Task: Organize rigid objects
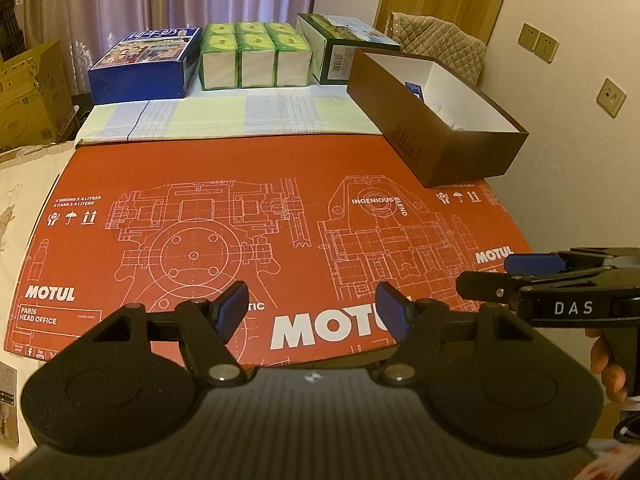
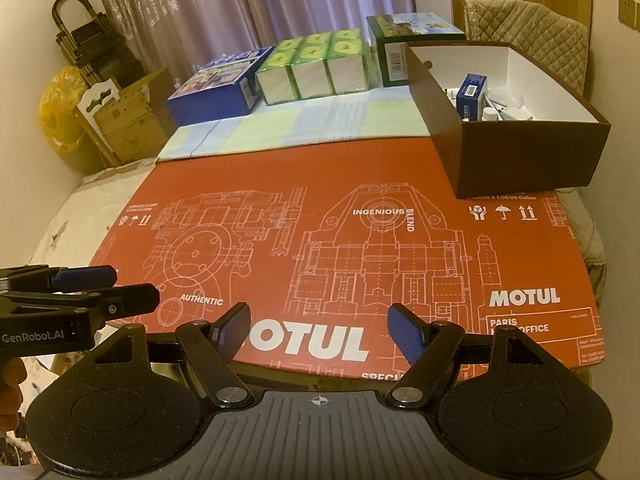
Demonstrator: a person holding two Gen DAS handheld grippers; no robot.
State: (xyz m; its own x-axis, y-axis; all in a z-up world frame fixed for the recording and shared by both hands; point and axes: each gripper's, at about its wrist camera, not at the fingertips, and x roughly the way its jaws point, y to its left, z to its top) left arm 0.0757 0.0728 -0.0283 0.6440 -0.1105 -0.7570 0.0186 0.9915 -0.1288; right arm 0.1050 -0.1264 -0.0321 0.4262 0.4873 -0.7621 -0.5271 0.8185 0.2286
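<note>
Grippers first: my left gripper [image 1: 312, 312] and right gripper [image 2: 318, 332] hover with jaws apart, empty, over the red cardboard's [image 1: 280, 216] bare near edge. Far right corner: brown box [image 2: 516, 160] already holding small items [image 2: 472, 94]. I judge sorting nearly finished.

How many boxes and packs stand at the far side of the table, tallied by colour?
Blue box: 1
Green tissue packs, a block that shows three across and two deep from above: 6
Dark green box: 1
Brown open box, with small items inside: 1
Total: 9
</note>
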